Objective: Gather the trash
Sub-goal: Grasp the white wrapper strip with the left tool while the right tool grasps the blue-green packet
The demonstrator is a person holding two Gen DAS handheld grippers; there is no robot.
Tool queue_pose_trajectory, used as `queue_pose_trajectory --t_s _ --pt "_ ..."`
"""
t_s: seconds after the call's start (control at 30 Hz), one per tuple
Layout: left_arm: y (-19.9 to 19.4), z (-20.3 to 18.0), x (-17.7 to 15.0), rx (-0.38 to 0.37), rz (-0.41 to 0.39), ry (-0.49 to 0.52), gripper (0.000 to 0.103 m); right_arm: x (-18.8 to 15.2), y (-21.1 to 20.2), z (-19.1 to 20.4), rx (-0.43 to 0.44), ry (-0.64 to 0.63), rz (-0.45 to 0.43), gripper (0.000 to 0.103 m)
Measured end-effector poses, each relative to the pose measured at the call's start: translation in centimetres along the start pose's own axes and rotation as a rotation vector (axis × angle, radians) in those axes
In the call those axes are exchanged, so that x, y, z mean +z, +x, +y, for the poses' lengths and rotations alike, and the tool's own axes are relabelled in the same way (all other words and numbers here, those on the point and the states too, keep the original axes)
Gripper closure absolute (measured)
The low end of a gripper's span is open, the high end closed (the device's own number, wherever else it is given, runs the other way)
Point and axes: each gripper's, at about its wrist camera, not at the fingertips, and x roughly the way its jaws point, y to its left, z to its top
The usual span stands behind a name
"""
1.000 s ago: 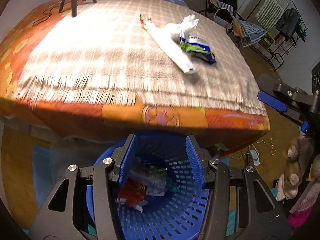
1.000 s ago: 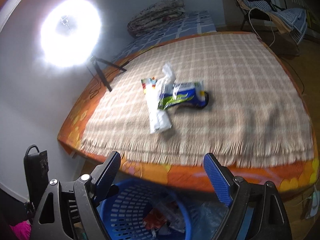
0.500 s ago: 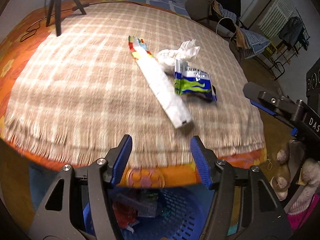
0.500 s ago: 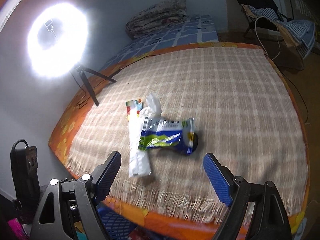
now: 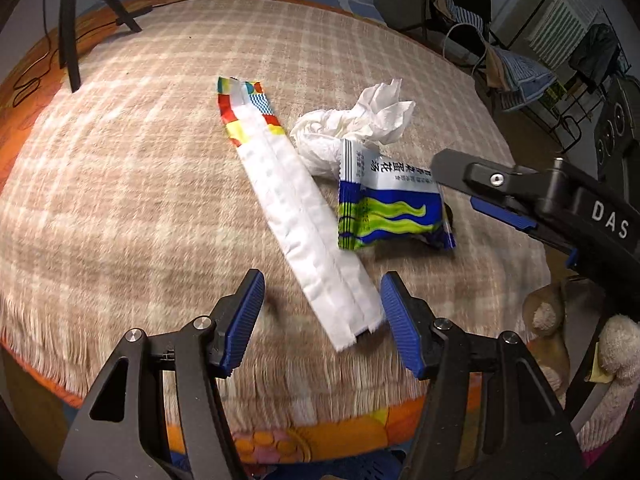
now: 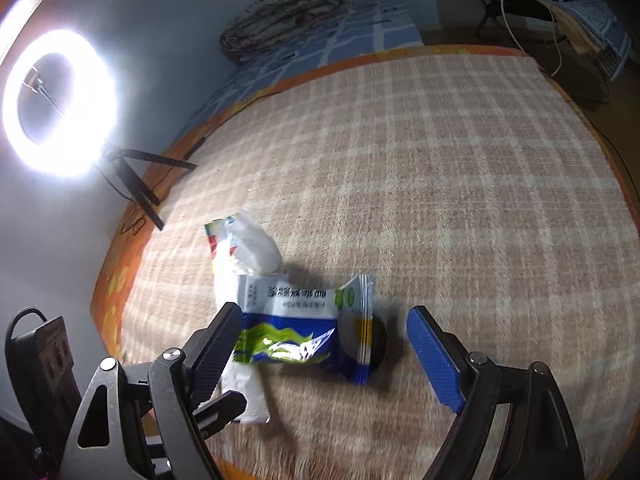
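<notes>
On the plaid blanket lies a long white wrapper with a colourful far end. Beside it are a crumpled white tissue and a blue, green and white snack packet. My left gripper is open, and the wrapper's near end lies between its fingers without touching the pads. My right gripper is open wide just above the packet, its left finger in front of the packet's end. The tissue and the wrapper lie to its left. The right gripper's finger shows beside the packet.
A lit ring light stands on a tripod at the bed's far left. A sliver of the blue basket shows under the bed's near edge. A folded quilt, a chair with clothes and a stuffed toy surround the bed.
Both grippers moved from above the blue basket forward over the bed, up to the trash. The basket slid almost out of view. The left jaws stand slightly wider.
</notes>
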Motion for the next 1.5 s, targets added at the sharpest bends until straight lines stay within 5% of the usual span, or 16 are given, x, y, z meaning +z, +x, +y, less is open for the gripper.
queue_pose_trajectory --t_s 0.3,0.73,1.5 --pt "1.8 -0.5 1.4 0.04 -0.018 0.028 0.041 0.5 3.2 -0.1 -0.026 0.003 0.038 0.018" --pt "2.1 0.4 1.9 0.087 -0.047 0.054 0.071 0.4 3.8 1.4 -0.052 -0.062 0.023 0.059" --pt "-2.0 4.3 2.4 0.065 -0.114 -0.025 0.092 1.0 -2.7 2.2 -0.001 -0.066 -0.136 0.063"
